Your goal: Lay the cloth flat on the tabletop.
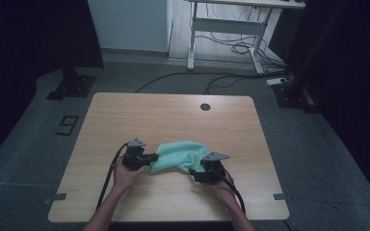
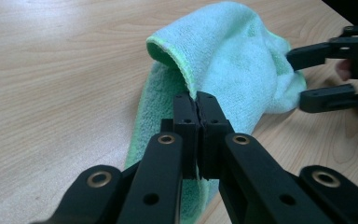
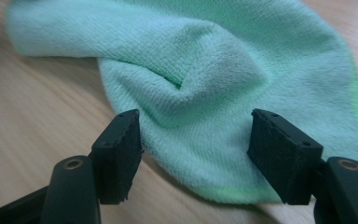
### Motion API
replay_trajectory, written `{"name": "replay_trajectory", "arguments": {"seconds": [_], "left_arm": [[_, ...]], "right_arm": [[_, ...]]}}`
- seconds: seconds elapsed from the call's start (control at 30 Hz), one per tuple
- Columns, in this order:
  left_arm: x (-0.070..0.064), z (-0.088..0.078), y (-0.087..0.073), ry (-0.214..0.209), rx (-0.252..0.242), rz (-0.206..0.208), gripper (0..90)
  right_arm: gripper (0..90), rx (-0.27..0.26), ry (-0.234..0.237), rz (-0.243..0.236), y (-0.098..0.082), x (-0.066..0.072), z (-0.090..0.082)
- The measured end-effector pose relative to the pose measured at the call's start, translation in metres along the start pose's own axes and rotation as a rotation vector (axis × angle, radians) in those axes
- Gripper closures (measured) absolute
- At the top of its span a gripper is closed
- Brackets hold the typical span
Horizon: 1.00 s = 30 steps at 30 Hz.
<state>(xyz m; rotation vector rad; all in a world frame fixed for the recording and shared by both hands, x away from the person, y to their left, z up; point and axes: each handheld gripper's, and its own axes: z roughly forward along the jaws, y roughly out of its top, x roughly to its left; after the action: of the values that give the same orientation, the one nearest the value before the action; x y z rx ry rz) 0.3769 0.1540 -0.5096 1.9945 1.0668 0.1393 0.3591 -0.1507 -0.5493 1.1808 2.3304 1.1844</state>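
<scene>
A green cloth [image 1: 180, 155] lay bunched on the near half of the wooden table [image 1: 125, 120], stretched between the person's two hands. The left gripper [image 1: 147, 161] was clenched tight on the cloth's left edge; in the left gripper view its jaws met with a thin hem of the cloth [image 2: 223, 60] pinched between them, the fabric rising from the grip in a loose fold and then draping down to the wood. The right gripper [image 1: 196, 169] sat at the cloth's other end, low over the table. Its jaws stood apart, one to each side of a rounded corner of the cloth [image 3: 205, 107], and the pads were not pressing on it; the left pad looked just beside the fabric, the right one clear of it. That corner lay flat on the table, with a soft dimple puckered in its middle. The left hand [image 1: 125, 175] rested on the tabletop behind its gripper.
</scene>
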Motion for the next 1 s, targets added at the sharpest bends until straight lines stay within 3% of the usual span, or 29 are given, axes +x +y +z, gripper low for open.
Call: {"name": "replay_trajectory", "arguments": {"seconds": [0.3, 0.33, 0.37, 0.4, 0.43, 0.5, 0.53, 0.63, 0.67, 0.7, 0.73, 0.87, 0.9, 0.93, 0.97, 1.0], "left_arm": [[-0.002, -0.003, -0.001, -0.004, -0.003, 0.001, 88.1], [-0.002, -0.003, -0.001, -0.003, -0.003, 0.002, 88.1], [-0.002, -0.004, -0.002, -0.008, -0.007, -0.003, 88.0], [-0.002, -0.004, -0.002, -0.008, -0.007, -0.003, 88.1], [-0.002, -0.006, -0.003, -0.013, -0.008, -0.003, 88.1], [-0.002, -0.01, -0.004, -0.022, -0.013, -0.002, 88.2], [-0.002, -0.01, -0.004, -0.022, -0.013, -0.002, 88.3], [-0.003, -0.025, -0.004, -0.03, -0.047, 0.004, 88.3], [-0.003, -0.025, -0.004, -0.03, -0.047, 0.004, 88.3], [-0.002, -0.027, -0.004, -0.029, -0.051, 0.002, 88.3], [-0.001, -0.029, -0.003, -0.033, -0.056, -0.005, 88.2], [0.006, -0.025, 0.004, -0.04, -0.074, -0.046, 87.5], [0.009, -0.018, 0.008, -0.029, -0.069, -0.059, 87.2], [0.009, -0.018, 0.008, -0.029, -0.069, -0.059, 87.0], [0.012, -0.01, 0.012, -0.019, -0.058, -0.079, 86.1], [0.014, -0.007, 0.013, -0.015, -0.053, -0.086, 85.8]], "right_arm": [[44.9, 0.016, -0.057, -0.015, 0.003, 0.004, 0.006], [48.1, 0.016, -0.058, -0.02, 0.003, 0.004, 0.006], [61.4, 0.01, -0.051, -0.024, 0.003, 0.003, 0.005], [61.4, 0.01, -0.051, -0.024, 0.003, 0.003, 0.005], [73.7, 0.008, -0.02, -0.028, 0.003, 0.002, 0.003], [78.1, 0.01, 0.0, -0.045, 0.004, 0.001, -0.004], [78.1, 0.01, 0.0, -0.045, 0.004, 0.001, -0.004], [79.1, -0.048, 0.064, -0.049, 0.011, -0.004, -0.033], [79.1, -0.048, 0.064, -0.049, 0.011, -0.004, -0.033], [79.0, -0.084, 0.065, -0.049, 0.019, -0.011, -0.051], [78.7, -0.094, 0.061, -0.052, 0.024, -0.016, -0.056], [78.3, -0.12, 0.04, -0.036, 0.04, -0.03, -0.057], [74.4, -0.132, 0.009, -0.028, 0.051, -0.039, -0.046], [74.4, -0.132, 0.009, -0.028, 0.051, -0.039, -0.046], [63.5, -0.134, -0.055, 0.006, 0.058, -0.045, -0.033], [61.8, -0.138, -0.06, 0.025, 0.059, -0.047, -0.03]]}}
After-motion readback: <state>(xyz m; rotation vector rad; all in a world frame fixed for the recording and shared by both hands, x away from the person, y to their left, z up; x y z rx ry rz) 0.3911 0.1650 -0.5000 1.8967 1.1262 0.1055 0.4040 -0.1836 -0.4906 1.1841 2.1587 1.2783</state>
